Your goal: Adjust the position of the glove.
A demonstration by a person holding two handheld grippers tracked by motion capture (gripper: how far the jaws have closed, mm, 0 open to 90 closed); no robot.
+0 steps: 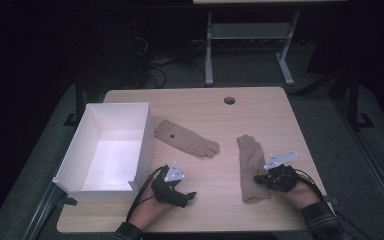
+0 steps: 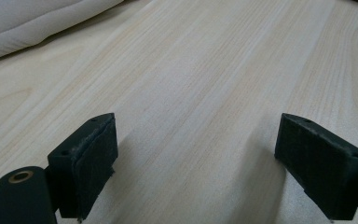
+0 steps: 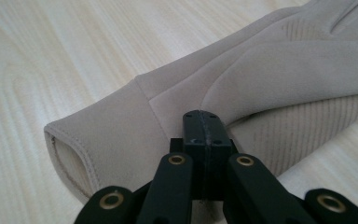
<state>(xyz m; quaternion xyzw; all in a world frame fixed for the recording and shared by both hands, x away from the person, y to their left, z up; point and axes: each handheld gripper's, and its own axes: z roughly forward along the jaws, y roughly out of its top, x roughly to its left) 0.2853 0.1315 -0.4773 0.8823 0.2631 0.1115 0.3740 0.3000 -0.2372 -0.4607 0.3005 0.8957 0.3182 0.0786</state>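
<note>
Two beige gloves lie flat on the wooden table (image 1: 205, 112). One glove (image 1: 187, 139) is beside the white box, the other glove (image 1: 251, 165) lies lengthwise at the right. My right gripper (image 1: 260, 180) sits at that glove's right edge near the cuff. In the right gripper view the glove (image 3: 270, 70) spreads out in front, and the right gripper (image 3: 203, 116) has its jaws pressed together with the tips against the cloth by the thumb. I see no fold between the pads. My left gripper (image 1: 187, 195) rests low near the front edge; the left gripper (image 2: 198, 122) stands open over bare wood.
A white open-topped box (image 1: 144, 145) stands at the table's left side, close to my left hand. A round cable hole (image 1: 229, 100) is at the back middle. Beyond the table stands a white desk frame (image 1: 209, 50) on dark floor.
</note>
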